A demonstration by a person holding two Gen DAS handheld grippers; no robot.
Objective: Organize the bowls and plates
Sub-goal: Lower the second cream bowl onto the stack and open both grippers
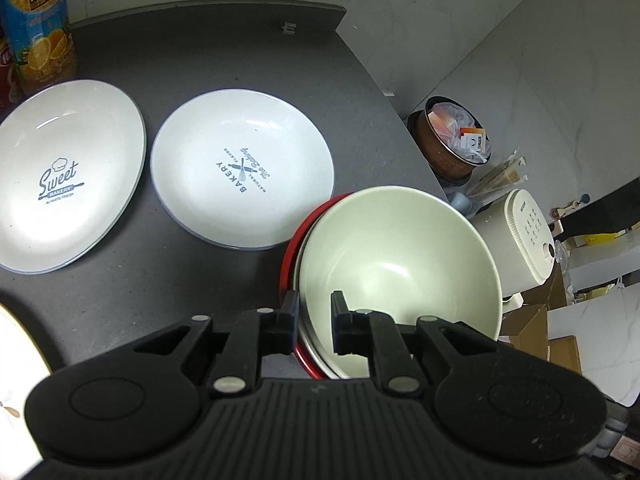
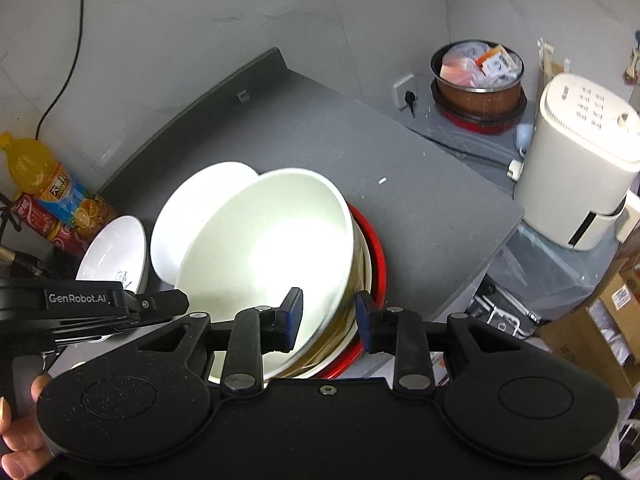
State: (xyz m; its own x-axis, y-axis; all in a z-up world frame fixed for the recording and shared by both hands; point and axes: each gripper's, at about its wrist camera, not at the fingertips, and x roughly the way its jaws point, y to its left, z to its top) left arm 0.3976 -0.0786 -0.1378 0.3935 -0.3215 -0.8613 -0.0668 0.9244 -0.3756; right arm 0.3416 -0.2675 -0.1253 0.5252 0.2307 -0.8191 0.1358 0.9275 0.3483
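1. At the near right corner of the dark grey table: a nest of bowls. Uppermost and sitting askew, a deep cream glazed bowl; outermost and lowest, a glossy red bowl.
2. Between those two, in the right wrist view: a bowl wall with a brown-gold pattern.
3. Left gripper: jaws clenched across the near rim of the nest, one finger outside the red bowl and the other inside the cream glazed bowl, with the stacked walls filling the narrow gap.
4. Right gripper: jaws released, astride the rim on the opposite side of the nest. One blue pad inside the cream glazed bowl with a strip of bare glaze between pad and wall; the other outside, just beside the red rim.
5. Behind the nest, flat on the table: a round white plate with a grey edge and a crossed-utensil "BAKERY" print, its near edge close to the red bowl.
6. Left of that, slightly apart: a matching white plate printed "Sweet Bakery".
7. At the far left edge: an upright plastic bottle of orange drink, near the second plate.
8. Off the table to the right, lower down: a copper-coloured pot stuffed with packets and a cream plastic appliance.
9. Bottom left of the right wrist view: fingertips of a person's hand.
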